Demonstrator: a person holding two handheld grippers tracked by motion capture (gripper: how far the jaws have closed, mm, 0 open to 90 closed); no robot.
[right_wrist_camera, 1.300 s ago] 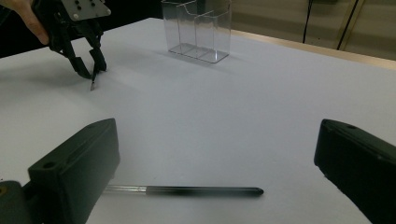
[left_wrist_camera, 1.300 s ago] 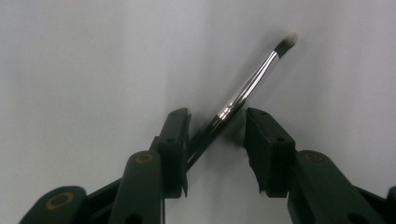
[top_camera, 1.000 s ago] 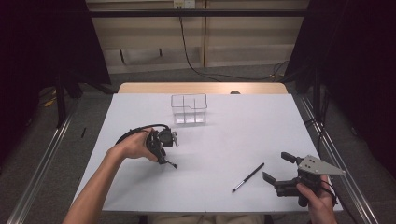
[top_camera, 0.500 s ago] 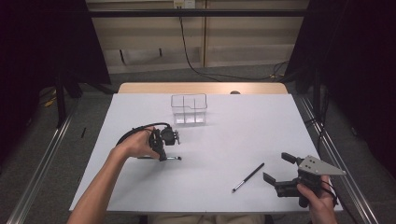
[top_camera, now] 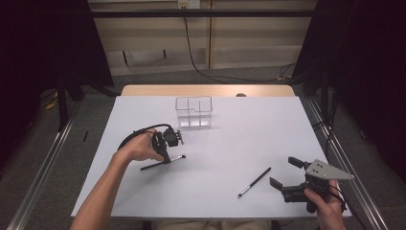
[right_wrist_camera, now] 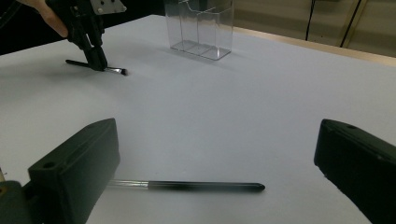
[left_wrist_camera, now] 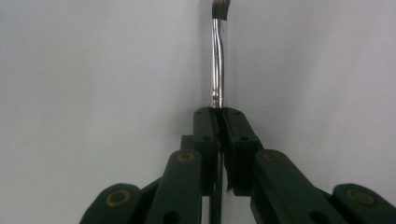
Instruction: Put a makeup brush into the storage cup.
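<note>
A thin brush (top_camera: 163, 163) with a black handle and a silver ferrule (left_wrist_camera: 217, 65) lies on the white table (top_camera: 230, 143), left of centre. My left gripper (left_wrist_camera: 221, 112) points down onto it. Its jaws have just been closing and now pinch the brush at the ferrule's base. From the right gripper view, the left gripper (right_wrist_camera: 91, 42) stands over that brush (right_wrist_camera: 116, 71). A second black brush (top_camera: 254, 182) lies at the front right. My right gripper (top_camera: 283, 171) rests open just right of it, and the brush (right_wrist_camera: 187, 185) lies low between its wide-apart jaws, untouched.
A clear plastic organiser (top_camera: 193, 111) with several compartments stands at the back middle of the table. The person's left forearm (top_camera: 105, 191) comes in from the front left. A cable loops from the left gripper.
The left gripper's jaws have drawn together on the brush lying on the table. Neither hand has shifted, and the second brush lies as before.
</note>
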